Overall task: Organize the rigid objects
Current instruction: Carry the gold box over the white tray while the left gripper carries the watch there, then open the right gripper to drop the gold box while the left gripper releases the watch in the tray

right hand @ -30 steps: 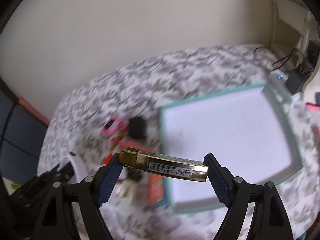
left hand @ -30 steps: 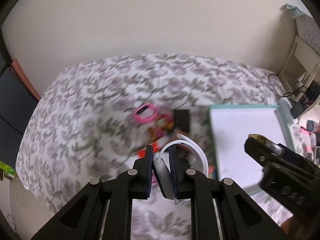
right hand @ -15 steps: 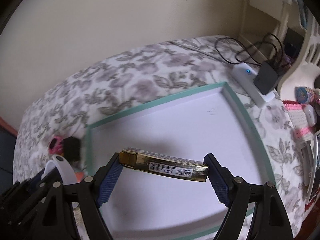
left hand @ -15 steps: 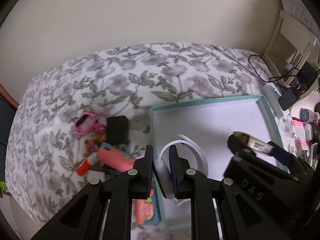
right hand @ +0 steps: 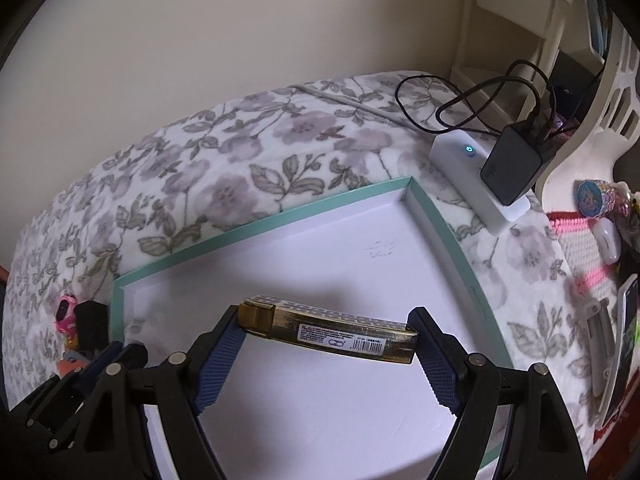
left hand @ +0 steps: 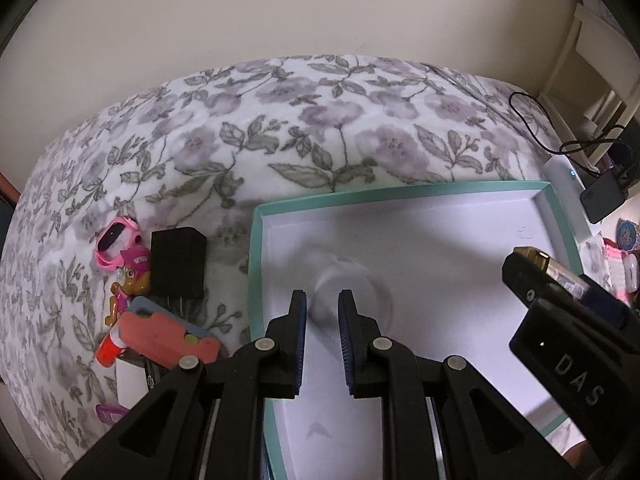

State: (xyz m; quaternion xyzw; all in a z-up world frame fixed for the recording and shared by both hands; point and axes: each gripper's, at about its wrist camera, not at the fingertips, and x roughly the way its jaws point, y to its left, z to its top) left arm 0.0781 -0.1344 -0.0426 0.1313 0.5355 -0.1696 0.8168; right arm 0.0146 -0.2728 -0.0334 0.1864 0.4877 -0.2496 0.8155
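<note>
Both claws sit right over the white tray (right hand: 436, 220) with the teal rim, so the whole thing now turns on what's straight below each one. The right claw (right hand: 326, 338) is spread wide and gripping a long gold box (right hand: 332, 330) by its 2 short ends, so the box's long axis runs straight across between the fingers, roughly level, with bare tray floor directly under it. It looks like it just needs to go down and let go, and the box should land flat. The left claw (left hand: 322, 316) is pinched narrow on something white, but it's blurred against the white tray and I can't tell exactly what it is. That claw hangs over the tray's left part, just inside the rim, so each hand has its own patch and the right one is nearer the middle. The leftover stuff, a pink watch (left hand: 116, 242), a black adapter (left hand: 178, 264) and a little toy figure (left hand: 130, 284), is still out on the flowery bed (left hand: 320, 128) just left of the tray. Versus 1 second ago: both claws have swung over from the pile and dropped lower, the tray now fills both views, and the grips look unchanged.
</note>
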